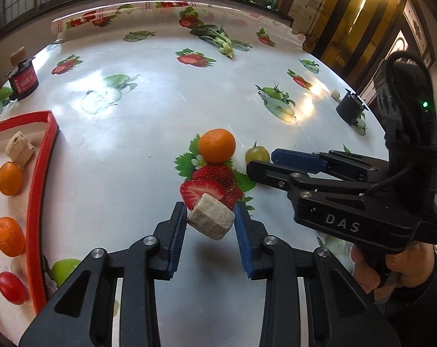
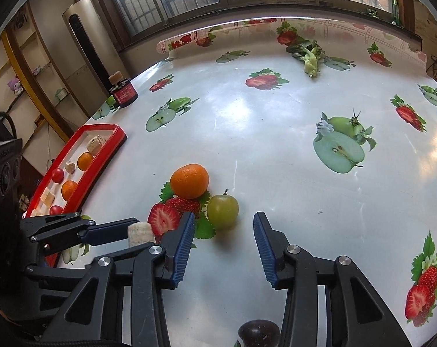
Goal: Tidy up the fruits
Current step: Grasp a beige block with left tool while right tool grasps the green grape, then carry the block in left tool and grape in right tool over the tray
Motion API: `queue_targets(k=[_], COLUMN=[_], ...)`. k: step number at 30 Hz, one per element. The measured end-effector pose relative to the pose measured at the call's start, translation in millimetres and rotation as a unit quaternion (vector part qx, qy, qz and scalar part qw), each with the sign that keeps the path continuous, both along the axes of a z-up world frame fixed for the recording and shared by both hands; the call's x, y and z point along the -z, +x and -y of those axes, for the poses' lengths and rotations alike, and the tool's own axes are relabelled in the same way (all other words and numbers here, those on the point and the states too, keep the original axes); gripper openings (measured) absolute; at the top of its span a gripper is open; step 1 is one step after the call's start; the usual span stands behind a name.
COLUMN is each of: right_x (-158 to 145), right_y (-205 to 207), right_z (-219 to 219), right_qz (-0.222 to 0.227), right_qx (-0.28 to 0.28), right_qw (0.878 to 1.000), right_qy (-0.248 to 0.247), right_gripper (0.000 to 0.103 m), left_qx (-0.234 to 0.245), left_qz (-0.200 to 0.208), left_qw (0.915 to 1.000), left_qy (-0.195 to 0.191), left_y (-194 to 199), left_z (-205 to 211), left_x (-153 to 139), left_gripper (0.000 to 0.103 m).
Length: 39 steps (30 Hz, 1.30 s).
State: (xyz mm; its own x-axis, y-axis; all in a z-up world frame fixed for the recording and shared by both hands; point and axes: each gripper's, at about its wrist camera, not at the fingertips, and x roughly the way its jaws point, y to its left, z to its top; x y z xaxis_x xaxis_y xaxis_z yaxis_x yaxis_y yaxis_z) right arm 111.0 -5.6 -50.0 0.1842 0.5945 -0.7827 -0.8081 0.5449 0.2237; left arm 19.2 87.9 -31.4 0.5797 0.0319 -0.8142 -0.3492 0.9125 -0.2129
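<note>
My left gripper (image 1: 210, 211) is shut on a beige cube (image 1: 211, 221), which hangs just above the tablecloth with its shadow below. In the right wrist view the same cube (image 2: 140, 232) shows between the left gripper's pads at lower left. My right gripper (image 2: 224, 222) is open; a small green fruit (image 2: 222, 211) sits on the table between its fingertips, untouched. A mandarin (image 2: 189, 180) lies just behind the fruit, to the left. The red tray (image 1: 45, 150) at the left holds mandarins, cherry tomatoes and beige cubes.
A leafy green vegetable (image 2: 308, 55) lies at the table's far side. A red-labelled jar (image 1: 21, 81) with a cube on top stands far left, a black jar (image 1: 350, 107) near the right edge. A dark round object (image 2: 257, 331) sits under my right gripper.
</note>
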Motion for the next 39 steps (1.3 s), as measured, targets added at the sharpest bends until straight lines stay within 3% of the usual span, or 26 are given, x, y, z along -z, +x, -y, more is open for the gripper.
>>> queue_targets(k=[3,5,21,39], right_x=[9,8,-29,-51], right_y=[1,-1,-50,-111], right_z=[-11,-10,7,-18], right_qz=[0.006,0.013,0.027,0.042], right_qx=[0.001,0.004,-0.020,-0.072], right_qw=[1.000,1.000,0.999,0.996], right_qy=[-0.016,-0.013,0.025,0.041], right_gripper=[0.029,0.026,0.026,0.025], left_qx=[-0.014,-0.022,-0.058,-0.119], left_qz=[0.011,0.017,0.043,0.060], left_qw=[0.9998,0.9996,0.9973,0.9909], left_qy=[-0.004,-0.001,0.007,0.016], left_y=[-9,-14,-58,-126], left_z=[-8,-10,-17,-38], left_x=[-9,-14,-38,-50], left_gripper=[0.031,0.031,0.031,0.031])
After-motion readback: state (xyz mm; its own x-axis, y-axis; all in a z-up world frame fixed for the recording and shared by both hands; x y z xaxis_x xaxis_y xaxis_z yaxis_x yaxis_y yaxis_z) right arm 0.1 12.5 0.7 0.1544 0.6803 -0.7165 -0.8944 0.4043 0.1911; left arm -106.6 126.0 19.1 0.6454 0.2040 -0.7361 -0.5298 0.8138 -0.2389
